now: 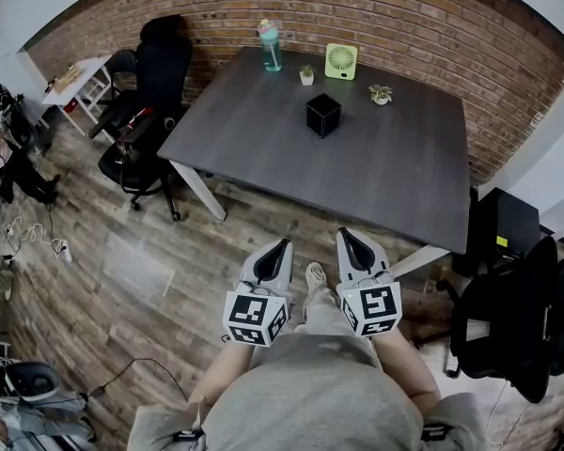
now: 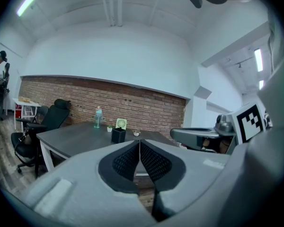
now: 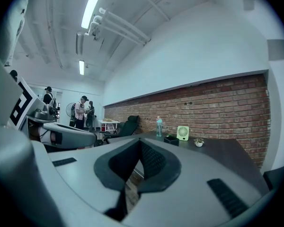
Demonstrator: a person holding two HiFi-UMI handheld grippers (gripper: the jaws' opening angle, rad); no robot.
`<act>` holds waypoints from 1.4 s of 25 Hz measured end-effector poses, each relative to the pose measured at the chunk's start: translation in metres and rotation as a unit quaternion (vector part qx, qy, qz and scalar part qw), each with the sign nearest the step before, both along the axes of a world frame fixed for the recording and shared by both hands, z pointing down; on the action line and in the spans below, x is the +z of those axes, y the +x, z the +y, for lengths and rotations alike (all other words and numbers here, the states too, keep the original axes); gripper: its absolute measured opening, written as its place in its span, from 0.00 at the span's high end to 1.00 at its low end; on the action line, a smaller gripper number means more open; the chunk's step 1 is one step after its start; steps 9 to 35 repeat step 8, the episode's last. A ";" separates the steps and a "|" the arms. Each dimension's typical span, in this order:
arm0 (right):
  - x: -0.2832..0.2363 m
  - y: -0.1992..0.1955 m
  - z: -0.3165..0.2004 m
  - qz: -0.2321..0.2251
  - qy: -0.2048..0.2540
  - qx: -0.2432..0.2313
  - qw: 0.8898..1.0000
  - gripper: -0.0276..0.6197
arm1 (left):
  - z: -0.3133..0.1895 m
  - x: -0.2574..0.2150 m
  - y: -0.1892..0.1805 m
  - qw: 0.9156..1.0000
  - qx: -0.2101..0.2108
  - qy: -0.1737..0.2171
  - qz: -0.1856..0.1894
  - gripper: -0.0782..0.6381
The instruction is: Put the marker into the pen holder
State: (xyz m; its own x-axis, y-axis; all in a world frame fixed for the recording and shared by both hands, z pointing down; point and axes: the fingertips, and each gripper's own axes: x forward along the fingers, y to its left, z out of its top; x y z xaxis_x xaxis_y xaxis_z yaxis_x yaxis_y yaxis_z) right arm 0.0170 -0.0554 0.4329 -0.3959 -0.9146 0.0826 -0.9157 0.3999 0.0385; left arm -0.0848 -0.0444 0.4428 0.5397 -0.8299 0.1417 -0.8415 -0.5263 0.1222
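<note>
One black, box-shaped pen holder [image 1: 323,115] stands toward the far middle of the dark, matte desk [image 1: 395,177]. No marker shows in any view, so I cannot tell where it lies. Near the person and well apart from the desk's things, the left hand-held gripper [image 1: 282,244] and the right hand-held gripper [image 1: 344,234] both have their jaws pressed together on nothing, with ribbed dark pads meeting inside smooth grey shells. The likely trouble is that, with the marker unlocated and both tools closed, a reach could head for the wrong thing. A closed tip could also tip over the holder, the slim teal bottle [image 1: 270,45] at far left, or the small green fan [image 1: 340,61] behind it on that smooth top.
</note>
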 end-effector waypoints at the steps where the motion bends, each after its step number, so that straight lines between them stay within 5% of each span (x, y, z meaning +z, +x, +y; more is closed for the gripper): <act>1: 0.000 0.000 0.000 0.000 0.000 0.000 1.000 0.96 | 0.000 0.000 0.000 1.000 0.000 0.000 0.000 0.86; 35: 0.004 -0.007 0.001 0.000 -0.002 -0.001 1.000 0.96 | 0.000 0.002 -0.007 1.000 -0.002 -0.001 0.000 0.86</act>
